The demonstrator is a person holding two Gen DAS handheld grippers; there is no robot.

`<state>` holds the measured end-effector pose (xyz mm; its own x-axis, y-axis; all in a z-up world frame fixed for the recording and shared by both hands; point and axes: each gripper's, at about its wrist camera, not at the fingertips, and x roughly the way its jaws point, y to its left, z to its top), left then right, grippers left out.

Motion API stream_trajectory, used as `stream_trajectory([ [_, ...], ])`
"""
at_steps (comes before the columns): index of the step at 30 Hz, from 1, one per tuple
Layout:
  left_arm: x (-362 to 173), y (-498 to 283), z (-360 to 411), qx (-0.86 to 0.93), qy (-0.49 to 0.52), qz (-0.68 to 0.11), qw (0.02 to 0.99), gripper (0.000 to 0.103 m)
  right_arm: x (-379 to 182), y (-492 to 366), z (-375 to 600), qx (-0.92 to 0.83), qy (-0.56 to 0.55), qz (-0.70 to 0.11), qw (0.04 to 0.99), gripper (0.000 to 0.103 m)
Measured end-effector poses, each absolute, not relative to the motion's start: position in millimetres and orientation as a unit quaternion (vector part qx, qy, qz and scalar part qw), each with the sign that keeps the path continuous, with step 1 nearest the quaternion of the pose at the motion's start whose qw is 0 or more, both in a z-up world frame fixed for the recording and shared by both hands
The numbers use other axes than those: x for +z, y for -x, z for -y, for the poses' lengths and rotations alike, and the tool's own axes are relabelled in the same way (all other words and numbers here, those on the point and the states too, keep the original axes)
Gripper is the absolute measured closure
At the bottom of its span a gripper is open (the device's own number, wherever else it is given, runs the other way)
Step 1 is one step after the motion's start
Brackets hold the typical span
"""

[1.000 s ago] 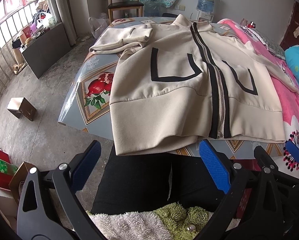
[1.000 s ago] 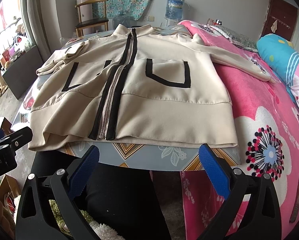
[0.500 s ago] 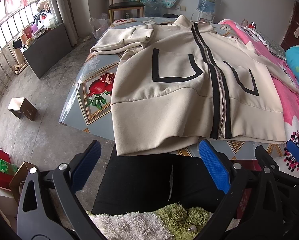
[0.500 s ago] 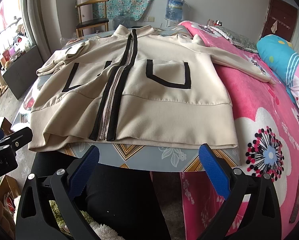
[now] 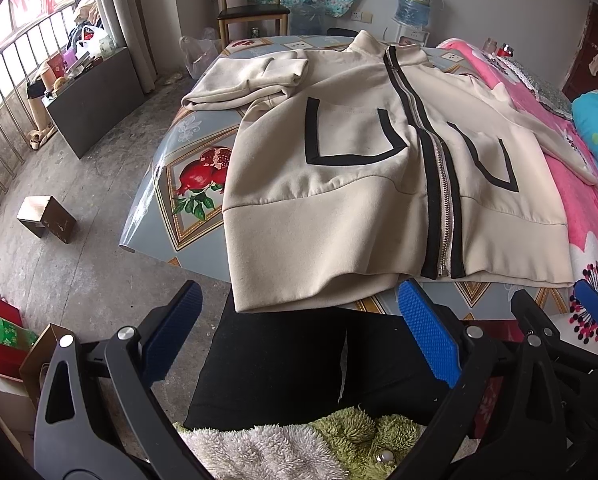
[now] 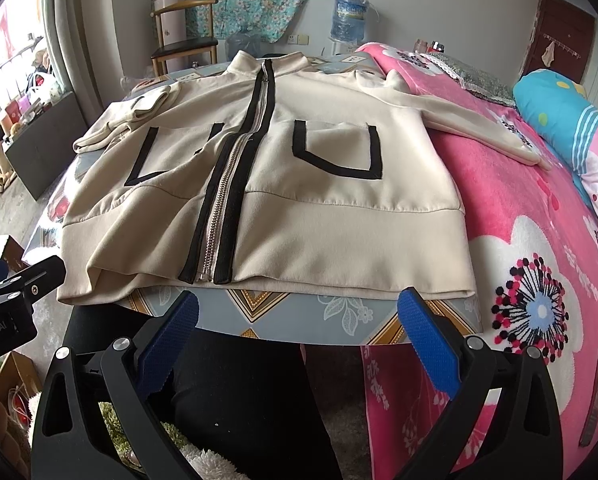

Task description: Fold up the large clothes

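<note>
A beige zip-up jacket (image 6: 323, 200) with black trim lies front-up and zipped on the counter (image 5: 195, 184), collar at the far end and hem at the near edge. The hem's left corner droops over that near edge. Its left sleeve (image 5: 251, 80) is folded into a bundle on the far left of the counter; the right sleeve (image 6: 471, 120) stretches out onto the pink floral blanket (image 6: 539, 240) of the bed beside the counter on the right. Both grippers hang just short of the near edge, touching nothing: the left gripper (image 5: 295, 336) has its blue pads wide apart below the drooping corner, and the right gripper (image 6: 299, 336) is likewise spread wide below the hem's right half. A wooden chair (image 6: 187, 36) and a water bottle (image 6: 349, 16) stand by the far wall.
</note>
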<state>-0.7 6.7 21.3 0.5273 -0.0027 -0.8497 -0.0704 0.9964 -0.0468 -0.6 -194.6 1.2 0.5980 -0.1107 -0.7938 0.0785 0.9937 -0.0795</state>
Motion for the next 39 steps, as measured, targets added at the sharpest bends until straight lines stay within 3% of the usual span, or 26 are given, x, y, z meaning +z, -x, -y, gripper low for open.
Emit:
stream_trajectory([
  [23,20,-1,-12,0.015,0.04,-0.484,0.874,0.008,5,-4,196,-0.057,0.02,-0.433,0.899,0.006],
  [39,-8,-46,-55,-0.022,0.015,-0.466,0.884,0.008,-4,-19,245,-0.133,-0.015,-0.441,0.887,0.006],
])
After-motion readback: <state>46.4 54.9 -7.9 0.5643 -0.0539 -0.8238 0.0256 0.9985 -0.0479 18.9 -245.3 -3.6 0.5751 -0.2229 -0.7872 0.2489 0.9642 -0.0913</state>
